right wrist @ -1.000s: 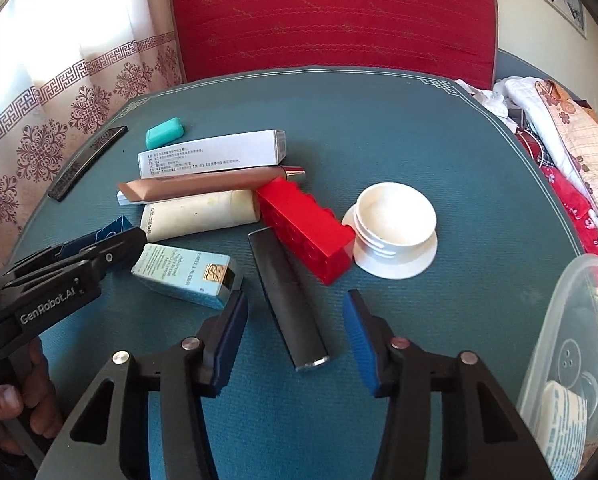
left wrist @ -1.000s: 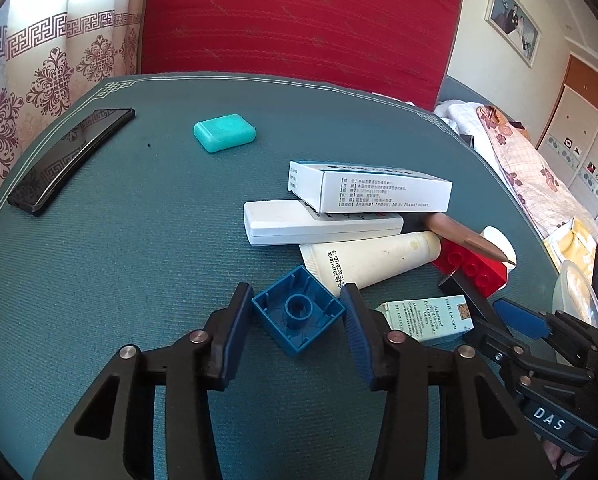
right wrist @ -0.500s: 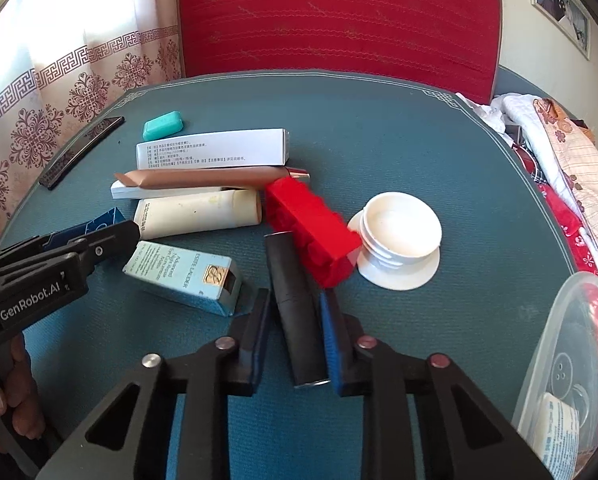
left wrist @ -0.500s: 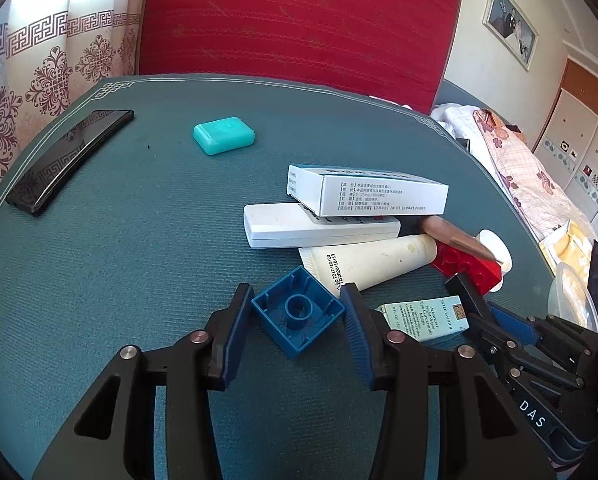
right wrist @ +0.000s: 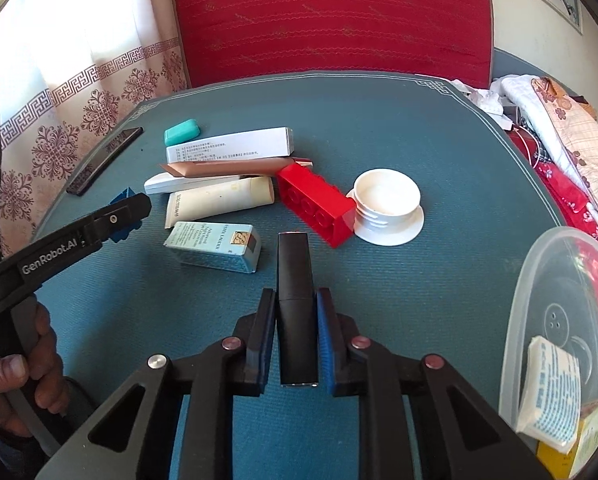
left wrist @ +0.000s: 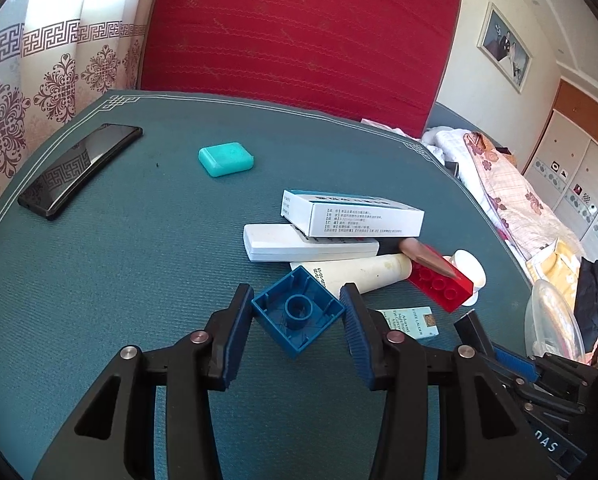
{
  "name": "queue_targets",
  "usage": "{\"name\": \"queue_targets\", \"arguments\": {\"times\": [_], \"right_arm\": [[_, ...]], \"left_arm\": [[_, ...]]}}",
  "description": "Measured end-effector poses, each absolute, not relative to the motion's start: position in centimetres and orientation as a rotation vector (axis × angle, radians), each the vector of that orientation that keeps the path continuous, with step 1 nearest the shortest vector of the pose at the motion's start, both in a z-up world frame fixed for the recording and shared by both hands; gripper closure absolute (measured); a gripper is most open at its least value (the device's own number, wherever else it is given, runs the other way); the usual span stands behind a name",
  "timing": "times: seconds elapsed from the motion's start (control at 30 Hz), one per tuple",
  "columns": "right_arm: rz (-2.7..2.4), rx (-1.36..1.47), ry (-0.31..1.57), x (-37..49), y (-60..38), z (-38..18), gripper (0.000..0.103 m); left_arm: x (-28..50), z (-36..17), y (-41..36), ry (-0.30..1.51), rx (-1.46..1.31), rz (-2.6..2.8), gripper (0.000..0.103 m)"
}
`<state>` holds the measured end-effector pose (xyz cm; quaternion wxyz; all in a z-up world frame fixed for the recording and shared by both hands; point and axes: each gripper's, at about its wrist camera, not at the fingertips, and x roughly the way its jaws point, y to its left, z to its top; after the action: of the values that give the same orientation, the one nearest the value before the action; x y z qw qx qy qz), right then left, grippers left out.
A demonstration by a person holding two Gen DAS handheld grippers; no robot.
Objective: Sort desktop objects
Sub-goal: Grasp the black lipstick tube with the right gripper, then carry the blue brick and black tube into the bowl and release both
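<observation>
My left gripper (left wrist: 297, 314) is shut on a blue square brick (left wrist: 297, 314), hollow side up, just above the green table mat (left wrist: 119, 264). It also shows in the right wrist view (right wrist: 119, 216). My right gripper (right wrist: 297, 312) is shut on a black rectangular tube (right wrist: 295, 276), lifted off the mat. A pile lies in the middle: white box (right wrist: 231, 146), brown tube (right wrist: 223, 168), cream tube (right wrist: 219, 202), red long brick (right wrist: 315, 204), light blue carton (right wrist: 213, 246) and white lid (right wrist: 387, 204).
A teal case (left wrist: 226, 159) and a black phone (left wrist: 79, 168) lie at the far left. A clear plastic tub (right wrist: 559, 320) with small packets stands at the right edge. A red chair back (right wrist: 331, 16) is behind the table.
My right gripper closed on the black tube and lifted it toward me. My left gripper kept hold of the blue brick and raised it slightly.
</observation>
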<state>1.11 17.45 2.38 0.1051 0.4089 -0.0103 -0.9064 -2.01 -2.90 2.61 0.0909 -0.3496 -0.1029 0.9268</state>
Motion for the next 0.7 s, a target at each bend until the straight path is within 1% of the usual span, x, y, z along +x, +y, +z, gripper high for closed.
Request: {"name": "queue_targets", "arguments": {"times": [0.4, 0.7], "right_arm": [[-2.723, 1.147, -0.110, 3.5, 19.0, 4.3, 0.081], [-2.852, 1.145, -0.179, 5.2, 23.8, 5.2, 0.081]], "left_arm": [[-1.6, 2.6, -2.1, -0.280, -1.037, 2.738, 0.055], [-0.4, 3.0, -0.6, -0.244, -1.022, 2.700, 0.055]]}}
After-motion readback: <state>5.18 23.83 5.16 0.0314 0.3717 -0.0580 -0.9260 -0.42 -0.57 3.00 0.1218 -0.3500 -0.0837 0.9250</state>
